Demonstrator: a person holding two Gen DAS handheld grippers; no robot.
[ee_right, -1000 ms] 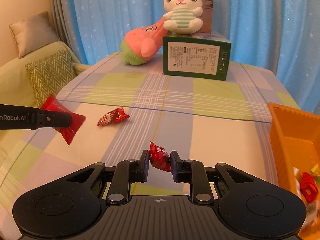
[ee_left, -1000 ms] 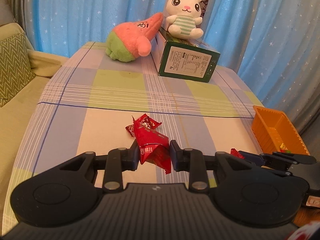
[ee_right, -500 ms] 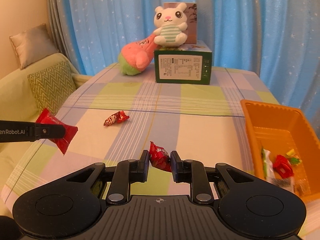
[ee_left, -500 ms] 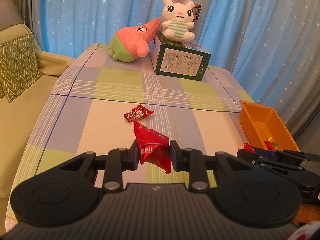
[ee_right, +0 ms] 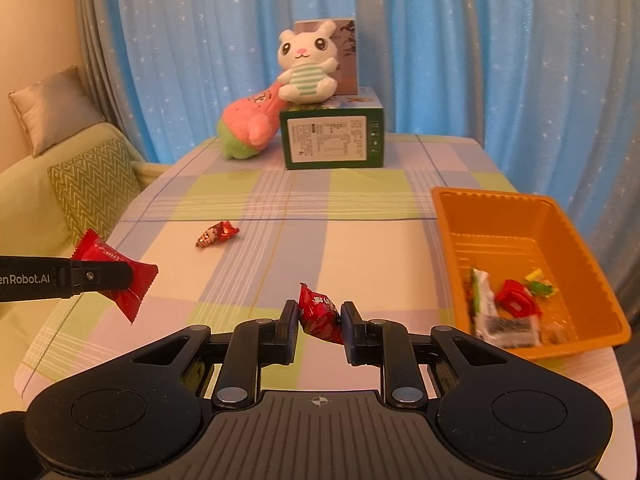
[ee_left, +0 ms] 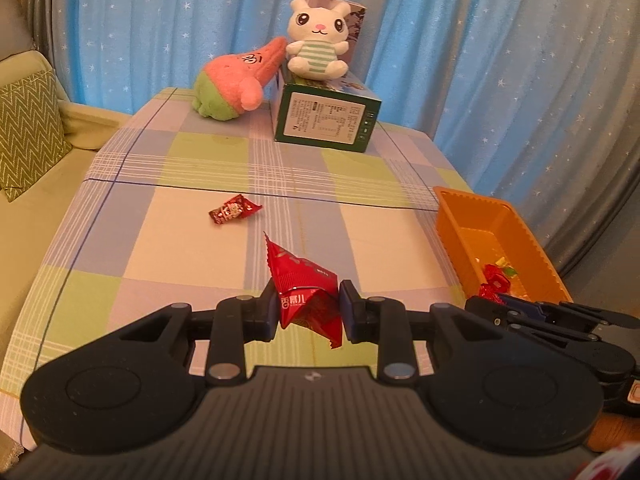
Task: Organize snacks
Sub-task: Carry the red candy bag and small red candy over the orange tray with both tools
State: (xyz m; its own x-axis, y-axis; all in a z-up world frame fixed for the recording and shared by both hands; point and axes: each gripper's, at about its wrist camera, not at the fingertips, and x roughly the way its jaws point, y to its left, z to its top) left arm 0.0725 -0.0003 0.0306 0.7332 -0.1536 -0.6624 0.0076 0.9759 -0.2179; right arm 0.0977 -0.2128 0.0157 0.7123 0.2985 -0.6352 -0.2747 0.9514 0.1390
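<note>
A: Start at the fingers. What has each one got?

B: The left gripper (ee_left: pixel 308 310) is clamped on a red triangular packet (ee_left: pixel 304 292), pads pressing both sides, the packet's point sticking up and forward. The right gripper (ee_right: pixel 320 322) is pinched narrow on a small red candy (ee_right: pixel 320 314), which sits crumpled between the pads.

A: Both off the table?

B: Both look lifted clear of the checked tablecloth (ee_right: pixel 360 248). From the right wrist view you can see the left gripper's packet hanging in the air off to the left side.

A: And further out?

B: One more red wrapped candy (ee_left: pixel 234 210) lies loose on the cloth, ahead of the left gripper and well apart from everything else. The orange bin (ee_right: pixel 516 216) stands at the right edge of the table, with a few snacks already in its near end. At the far end are a green box (ee_right: pixel 332 138) and two plush toys, no part of the job, I'd say.

A: So which step is this?

B: My reading: carrying, both pieces on the way to the bin. The right gripper is nearer to it, so it should go first, get over the open bin and only then let go. The left needs to swing across without crowding the right. The loose candy is left for afterwards
</note>
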